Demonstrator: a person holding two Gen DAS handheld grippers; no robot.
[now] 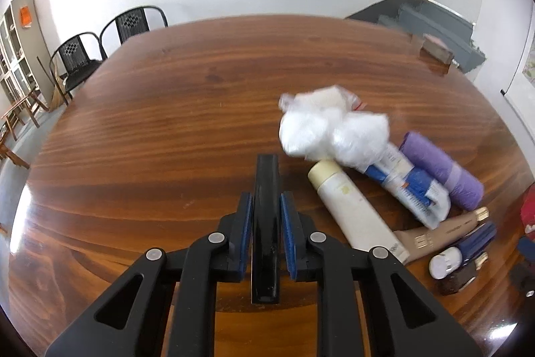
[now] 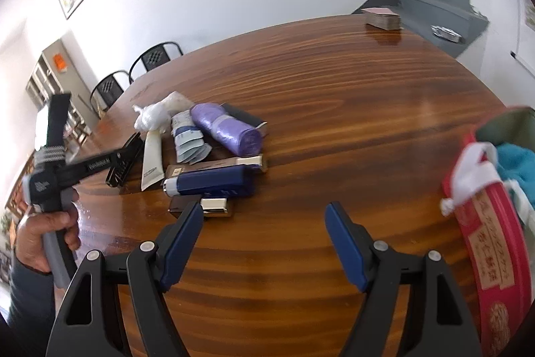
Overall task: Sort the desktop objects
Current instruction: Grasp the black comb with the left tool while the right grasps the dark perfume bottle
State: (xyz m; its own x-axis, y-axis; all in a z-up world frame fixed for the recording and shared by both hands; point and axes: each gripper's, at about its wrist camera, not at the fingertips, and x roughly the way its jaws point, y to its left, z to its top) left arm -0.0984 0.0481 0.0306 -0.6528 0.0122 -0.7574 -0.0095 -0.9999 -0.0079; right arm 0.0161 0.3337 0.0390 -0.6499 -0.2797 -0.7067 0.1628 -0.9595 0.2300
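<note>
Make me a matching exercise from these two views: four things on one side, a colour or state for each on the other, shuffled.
Things:
1. left tool
2. right tool
3. bag roll
4. gift box

States:
A. red, lying at the table's right edge
B. open, holding nothing
C. purple, lying on its side
D. shut on a black bar

Pairs: 1-D, 2-B, 3-C, 4-A

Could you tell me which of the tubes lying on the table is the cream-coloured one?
The plain cream-coloured plastic tube, nearest the black bar; the white tube with blue print and the beige gold-capped tube lie beyond it.
</note>
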